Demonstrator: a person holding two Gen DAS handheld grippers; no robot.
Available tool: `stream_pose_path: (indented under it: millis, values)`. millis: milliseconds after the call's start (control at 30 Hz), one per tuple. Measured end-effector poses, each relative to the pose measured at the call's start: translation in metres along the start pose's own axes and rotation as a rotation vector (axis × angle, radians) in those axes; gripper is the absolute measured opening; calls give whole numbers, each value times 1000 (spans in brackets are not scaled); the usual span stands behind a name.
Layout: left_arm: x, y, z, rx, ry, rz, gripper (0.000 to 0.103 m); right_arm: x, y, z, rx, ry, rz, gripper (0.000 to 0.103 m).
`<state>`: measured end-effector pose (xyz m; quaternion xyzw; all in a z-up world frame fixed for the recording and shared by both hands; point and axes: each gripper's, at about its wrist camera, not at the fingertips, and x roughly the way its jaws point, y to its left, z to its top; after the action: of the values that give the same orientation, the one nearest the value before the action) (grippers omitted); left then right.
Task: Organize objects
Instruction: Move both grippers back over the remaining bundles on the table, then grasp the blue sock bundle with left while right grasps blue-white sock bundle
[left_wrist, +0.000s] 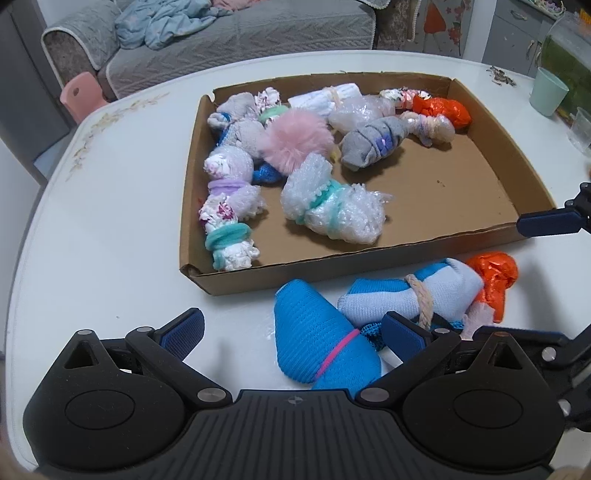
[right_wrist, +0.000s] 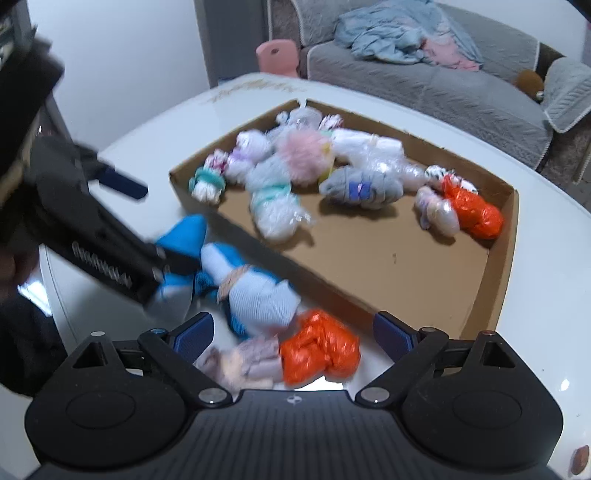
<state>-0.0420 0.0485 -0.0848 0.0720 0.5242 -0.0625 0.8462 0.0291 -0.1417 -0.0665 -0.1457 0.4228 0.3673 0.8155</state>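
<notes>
I see my left gripper (left_wrist: 291, 334) spread wide over the blue sock bundle (left_wrist: 325, 350); my right gripper (right_wrist: 293, 332) spread above the orange bundle (right_wrist: 319, 345), beside the cardboard tray (right_wrist: 502, 258).

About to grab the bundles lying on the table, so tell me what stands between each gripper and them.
Nothing visible. The left gripper is open with the blue bundle between its fingers. The right gripper is open over the orange bundle. The box wall stands between both and the box floor.

A home living room; grey quilted sofa (left_wrist: 236, 40) behind white table (left_wrist: 110, 229).
</notes>
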Motion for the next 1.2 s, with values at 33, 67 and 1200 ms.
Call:
stream_pose_path:
  millis: [33,67,1200]
  values:
    - [3,0,0,3,2,0,102,4,-2,1,22,0,17,98]
    - [7,0,0,3,3,1,102,9,-3,1,43,4,35,98]
    - [-11,-4,-47,65,122,-53,92,-16,-2,-29,-118,123,8,83]
